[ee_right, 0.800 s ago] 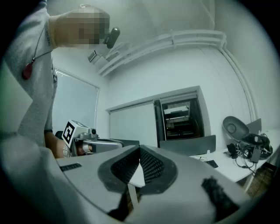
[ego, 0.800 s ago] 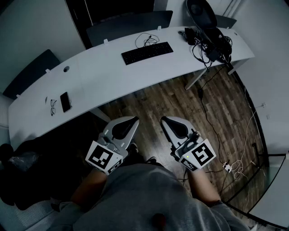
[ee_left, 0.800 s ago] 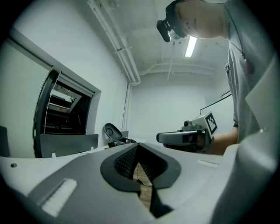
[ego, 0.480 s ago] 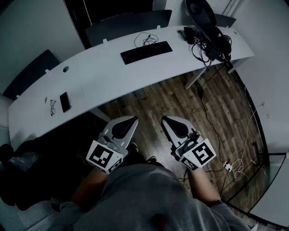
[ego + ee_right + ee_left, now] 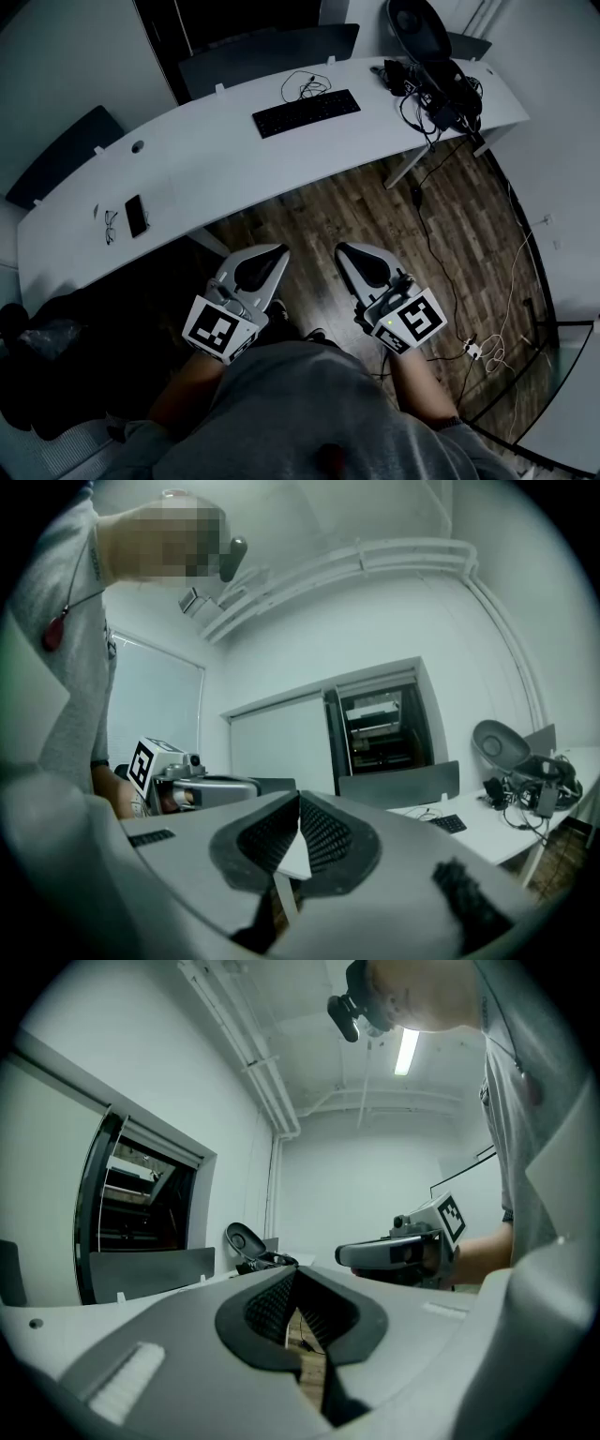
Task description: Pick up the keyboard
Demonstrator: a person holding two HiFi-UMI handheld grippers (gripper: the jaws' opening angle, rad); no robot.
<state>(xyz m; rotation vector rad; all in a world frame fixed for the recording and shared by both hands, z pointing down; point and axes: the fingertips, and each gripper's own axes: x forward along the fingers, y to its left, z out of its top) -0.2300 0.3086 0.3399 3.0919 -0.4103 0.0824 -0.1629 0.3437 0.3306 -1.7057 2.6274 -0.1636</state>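
The head view shows a phone (image 5: pixel 136 213) at the desk's (image 5: pixel 216 159) left end and the keyboard (image 5: pixel 306 112) at upper centre. It lies well apart from the left gripper (image 5: pixel 278 251) and right gripper (image 5: pixel 341 249) below, both pressed together and empty. Only the right gripper view also catches the keyboard (image 5: pixel 451 823).

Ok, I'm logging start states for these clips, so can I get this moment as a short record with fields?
keyboard: black, flat on the white desk, far side, untouched
left gripper: fingers shut, empty, over the wooden floor, short of the desk
right gripper: same, beside the left
also on desk: phone and glasses at the left end, cables at the right end
task status: keyboard not yet reached
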